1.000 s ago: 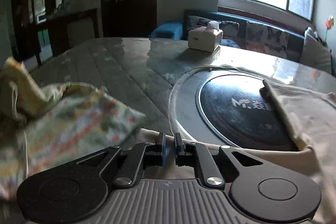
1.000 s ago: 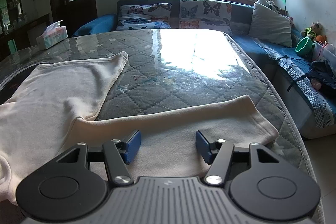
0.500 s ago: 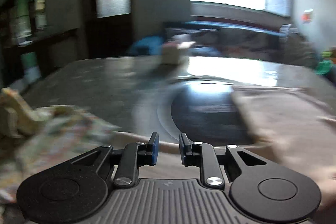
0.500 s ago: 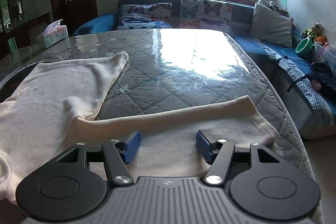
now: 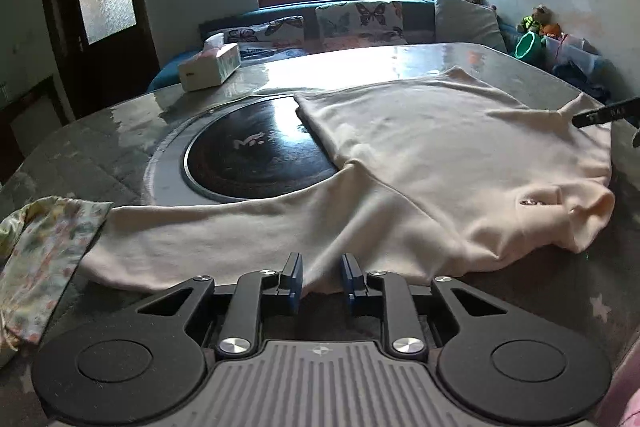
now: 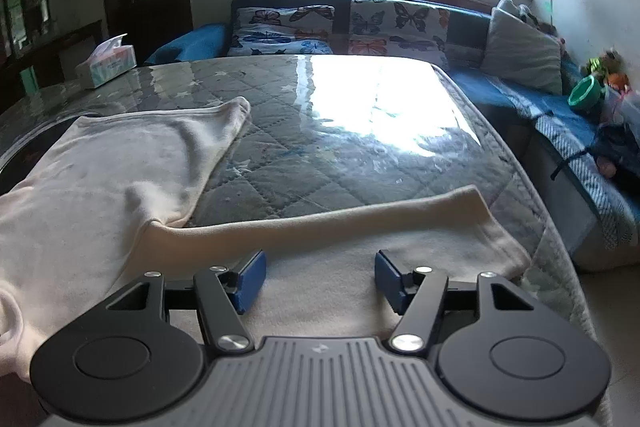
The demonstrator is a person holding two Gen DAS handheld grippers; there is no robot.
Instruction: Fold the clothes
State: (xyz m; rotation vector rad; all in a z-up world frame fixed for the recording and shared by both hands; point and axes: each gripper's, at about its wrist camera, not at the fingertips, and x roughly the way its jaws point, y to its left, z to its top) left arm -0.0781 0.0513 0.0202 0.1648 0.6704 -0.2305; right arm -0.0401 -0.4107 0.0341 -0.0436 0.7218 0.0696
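Where cream shirt (image 5: 420, 147) ends, "Mr" lettering (image 5: 250, 139)

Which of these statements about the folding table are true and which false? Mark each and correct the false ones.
1. The cream long-sleeved top lies spread on the table. True.
2. The tissue box sits on the top. False: it stands apart on the table, beyond the dark round hob.
3. The right gripper has its fingers apart above a sleeve. True.
4. A floral cloth lies beside the other sleeve's end. True.
5. The top covers the whole hob. False: only part of it.
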